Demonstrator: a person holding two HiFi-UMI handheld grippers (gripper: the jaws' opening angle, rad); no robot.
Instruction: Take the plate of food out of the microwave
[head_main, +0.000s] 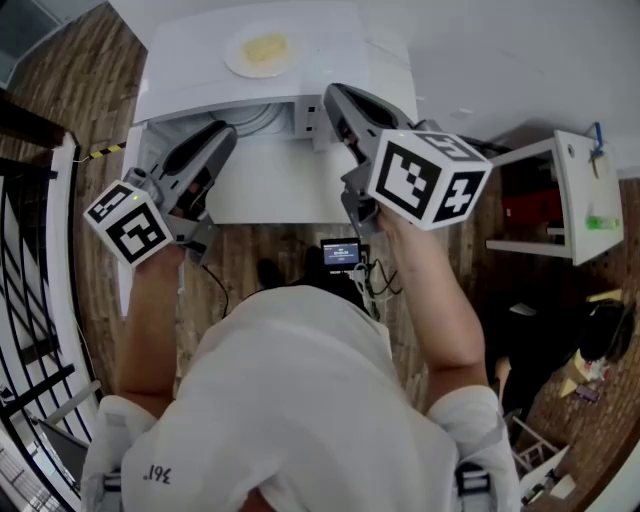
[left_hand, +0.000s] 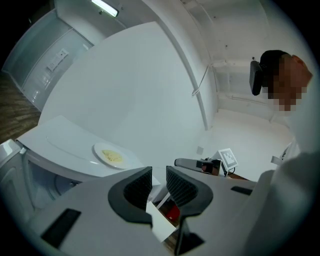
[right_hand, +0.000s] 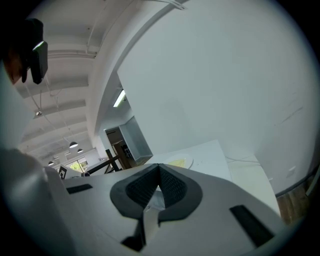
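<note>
A white plate with yellow food (head_main: 260, 50) lies on top of a white box-like unit (head_main: 180, 70) at the far side of a white table (head_main: 270, 190). The plate (left_hand: 112, 156) also shows beyond my left jaws, and the plate (right_hand: 177, 162) sits just past my right jaws. My left gripper (head_main: 222, 135) hovers at the unit's front left edge, jaws slightly apart, nothing between them (left_hand: 159, 172). My right gripper (head_main: 333, 95) reaches toward the unit's front, right of the plate, jaws shut on nothing (right_hand: 159, 167).
An open white cabinet (head_main: 560, 195) with red contents stands at the right. A black railing (head_main: 30, 300) runs along the left over the wooden floor. A small lit screen (head_main: 340, 252) sits below the table's near edge. Cables show in the recess (head_main: 262, 115) under the unit's top.
</note>
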